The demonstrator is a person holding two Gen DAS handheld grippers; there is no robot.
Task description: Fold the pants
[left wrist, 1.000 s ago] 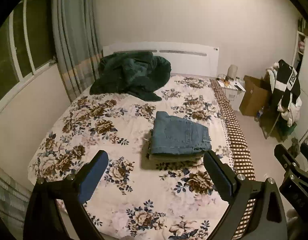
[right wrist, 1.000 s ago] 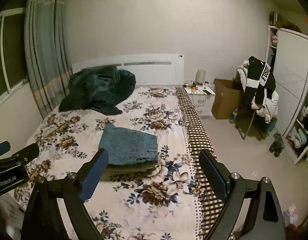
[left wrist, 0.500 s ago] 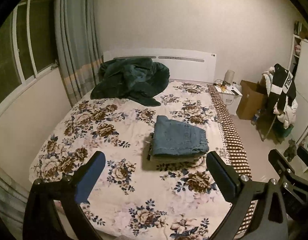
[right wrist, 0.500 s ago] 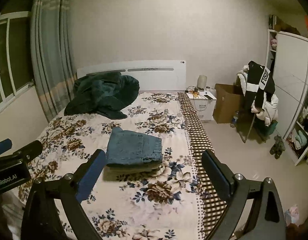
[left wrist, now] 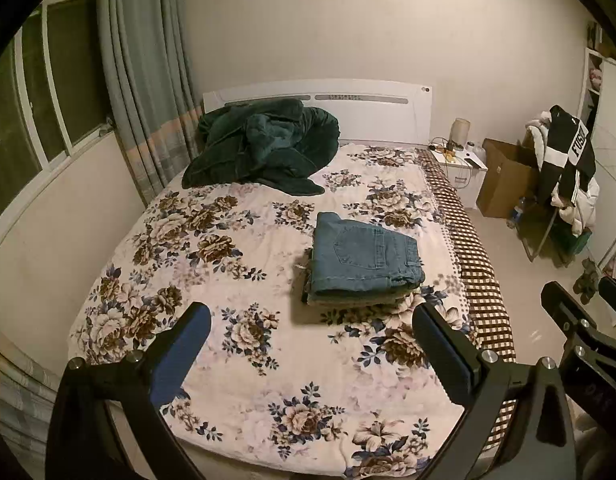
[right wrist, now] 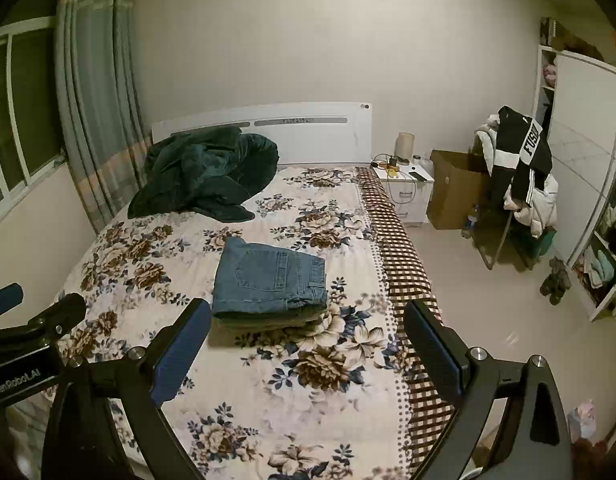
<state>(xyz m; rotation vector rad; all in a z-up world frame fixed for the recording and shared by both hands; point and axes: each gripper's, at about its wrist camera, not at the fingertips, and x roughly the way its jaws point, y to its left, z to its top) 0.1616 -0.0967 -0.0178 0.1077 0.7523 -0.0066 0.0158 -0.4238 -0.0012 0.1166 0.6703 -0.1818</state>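
Blue denim pants (left wrist: 364,262) lie folded into a compact stack in the middle of the floral bedspread (left wrist: 236,264), back pocket up; in the right wrist view the same pants (right wrist: 270,282) sit left of centre. My left gripper (left wrist: 310,320) hangs open well back from the stack, above the near part of the bed, nothing between its fingers. My right gripper (right wrist: 306,318) is open too, near the bed's foot, empty, with the folded pants beyond its left finger (right wrist: 184,344).
A dark green blanket (left wrist: 264,146) is heaped at the white headboard (left wrist: 372,104). Curtains and a window fill the left. Right of the bed are a nightstand (right wrist: 406,188), a cardboard box (right wrist: 452,190), a chair piled with clothes (right wrist: 520,168) and a wardrobe (right wrist: 584,152).
Both views have pulled back from the bed, so the folded pants look smaller and farther. The left gripper's fingers spread slightly wider. The pants have not moved.
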